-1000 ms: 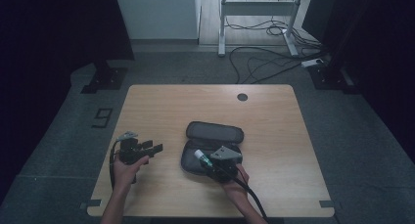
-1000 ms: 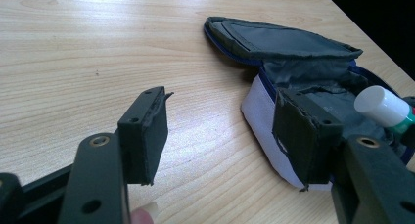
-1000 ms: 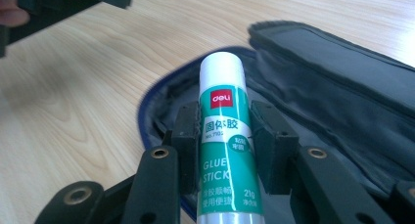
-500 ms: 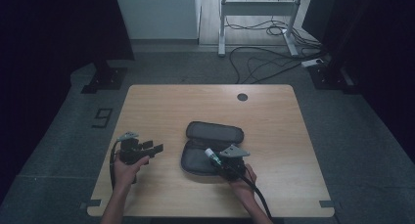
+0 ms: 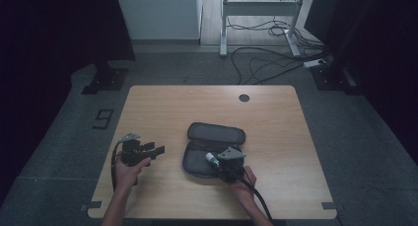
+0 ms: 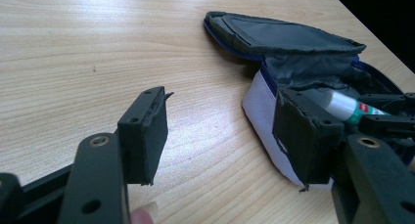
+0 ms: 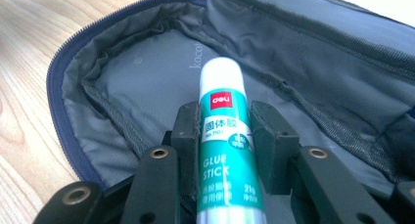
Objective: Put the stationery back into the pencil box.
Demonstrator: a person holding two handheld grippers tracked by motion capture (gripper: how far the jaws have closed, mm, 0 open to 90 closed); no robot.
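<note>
A wooden table (image 5: 276,112) stood on grey floor (image 5: 197,63) strewn with cables (image 5: 266,63). On it lay an open pouch (image 5: 212,147). The right gripper (image 7: 226,121) clamped a glue stick (image 7: 222,136) above the pouch's lining; the left gripper (image 6: 220,131), jaws apart and empty, hovered left of the pouch.

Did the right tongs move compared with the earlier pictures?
Yes. In the high view the right tongs, shut on the glue stick, have moved left over the open pencil case, away from its right edge.

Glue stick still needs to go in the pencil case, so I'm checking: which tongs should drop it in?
Right tongs: shut on the glue stick, above the open pencil case. Left tongs are open beside it.
</note>
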